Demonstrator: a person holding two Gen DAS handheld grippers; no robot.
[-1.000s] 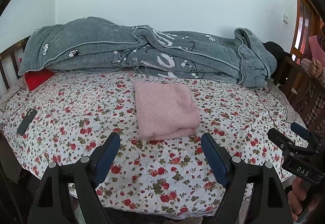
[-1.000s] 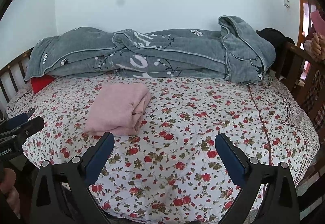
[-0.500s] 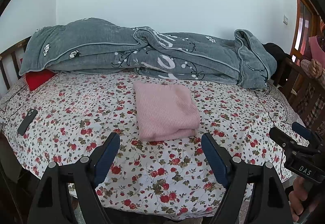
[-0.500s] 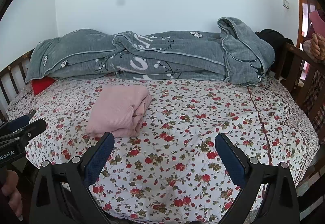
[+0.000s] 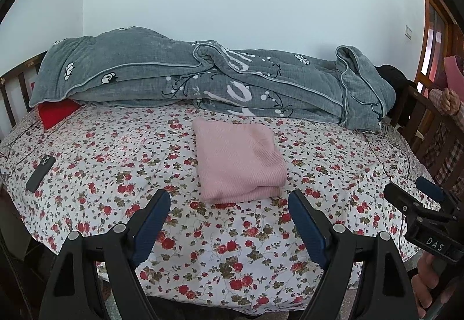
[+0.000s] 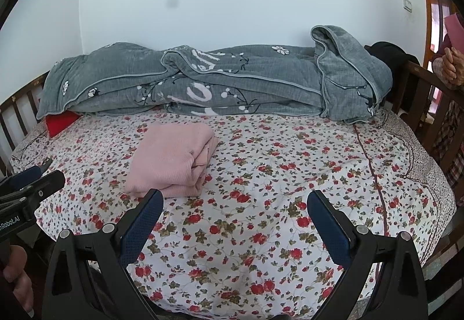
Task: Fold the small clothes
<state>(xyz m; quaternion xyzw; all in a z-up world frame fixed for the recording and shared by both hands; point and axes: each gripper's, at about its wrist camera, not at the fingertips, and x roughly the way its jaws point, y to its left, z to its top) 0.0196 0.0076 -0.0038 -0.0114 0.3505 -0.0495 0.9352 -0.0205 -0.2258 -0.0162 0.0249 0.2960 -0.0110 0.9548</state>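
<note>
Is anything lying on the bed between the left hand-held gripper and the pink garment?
Nothing visible. Only bare floral sheet separates the left hand-held gripper from the folded pink garment; the phone lies far off left.

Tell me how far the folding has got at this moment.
Done: the pink garment lies folded into a compact rectangle on the floral bedsheet. In hand: nothing; left gripper and right gripper hover open and empty. Left: no other small clothes are visible to fold.

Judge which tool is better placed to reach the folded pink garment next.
Left, probably. In the left wrist view the pink garment lies straight ahead of the open left tool. In the right wrist view it sits off to the left of the open right tool, beyond its left finger.
</note>
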